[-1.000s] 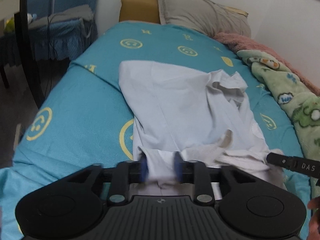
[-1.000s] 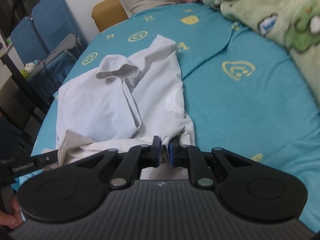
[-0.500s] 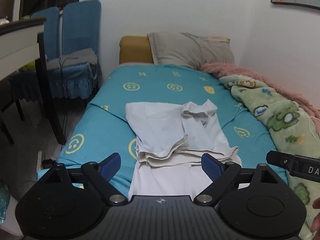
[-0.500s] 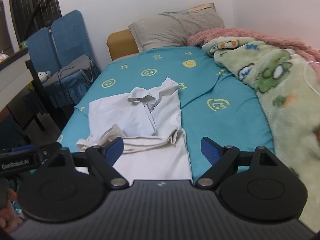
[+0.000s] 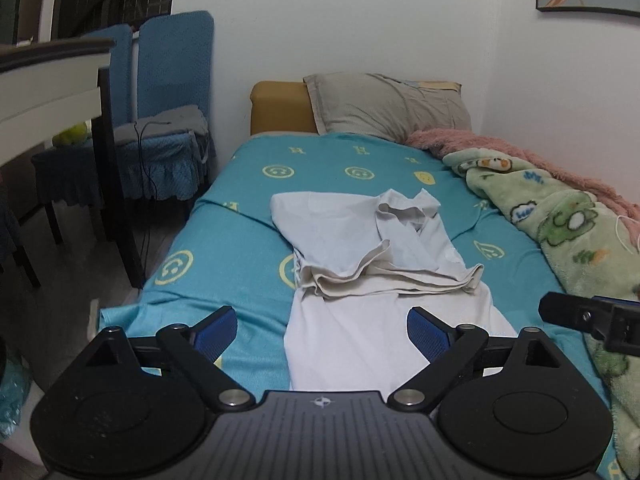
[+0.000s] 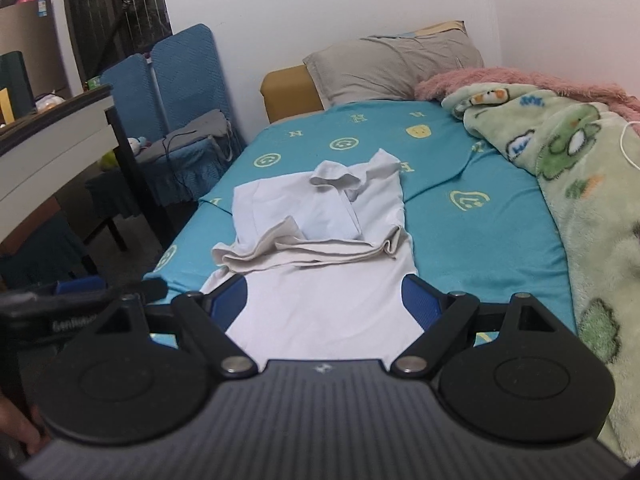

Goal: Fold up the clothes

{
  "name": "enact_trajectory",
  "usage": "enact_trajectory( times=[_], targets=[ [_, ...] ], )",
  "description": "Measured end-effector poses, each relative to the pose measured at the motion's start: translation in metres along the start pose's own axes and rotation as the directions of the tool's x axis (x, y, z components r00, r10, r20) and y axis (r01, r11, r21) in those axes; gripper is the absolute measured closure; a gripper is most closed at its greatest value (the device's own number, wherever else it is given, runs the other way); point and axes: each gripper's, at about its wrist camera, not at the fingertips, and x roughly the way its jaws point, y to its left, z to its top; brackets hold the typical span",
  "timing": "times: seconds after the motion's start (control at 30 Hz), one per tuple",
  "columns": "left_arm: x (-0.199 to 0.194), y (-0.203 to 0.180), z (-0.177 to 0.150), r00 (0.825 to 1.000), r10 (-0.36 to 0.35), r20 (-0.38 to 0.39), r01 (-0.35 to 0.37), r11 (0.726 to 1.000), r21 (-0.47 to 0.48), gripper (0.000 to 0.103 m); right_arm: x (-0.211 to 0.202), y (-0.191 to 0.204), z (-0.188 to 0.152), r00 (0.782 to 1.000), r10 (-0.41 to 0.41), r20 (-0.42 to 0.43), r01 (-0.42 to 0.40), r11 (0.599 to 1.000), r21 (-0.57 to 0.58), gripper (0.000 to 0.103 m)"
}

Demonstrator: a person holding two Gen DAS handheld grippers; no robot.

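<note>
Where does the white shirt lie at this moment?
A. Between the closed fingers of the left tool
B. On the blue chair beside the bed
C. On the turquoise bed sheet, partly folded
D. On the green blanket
C: the white shirt lies on the turquoise bed sheet, its upper part doubled over, and both tools stand open above it.

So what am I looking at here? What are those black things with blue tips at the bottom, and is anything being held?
There is no robot: a person holds a hand-held tool in each hand, each with a camera looking along its two fingers. One picture comes from the left tool, the other from the right tool. The blue tips are their pads. Both tools are open and hold nothing. On the bed, over a turquoise smiley sheet, lies a white polo shirt, partly folded. A grey pillow and a green cartoon blanket lie behind and beside it.
</note>
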Motion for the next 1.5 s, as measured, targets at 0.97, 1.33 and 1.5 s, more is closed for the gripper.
enact_trajectory(
  times=[0.97,1.33,1.5],
  targets=[
    [0.016,-0.006,-0.009,0.997,-0.042,-0.061,0.038,0.998,-0.058,0.008,0.005,-0.005,0.0,0.999,-0.043,-0.005,0.043,0.998,0.056,0.017],
    [0.05,0.011,-0.024,0.944,-0.194,-0.265,0.121,0.956,-0.268,0.008,0.008,-0.018,-0.001,0.998,-0.049,-0.028,0.052,0.99,0.129,0.017],
    [0.069,0.027,-0.036,0.915,-0.238,-0.325,0.096,0.912,-0.398,0.008,0.017,-0.032,-0.011,0.995,-0.021,-0.099,0.046,0.966,0.255,0.017]
  ],
)
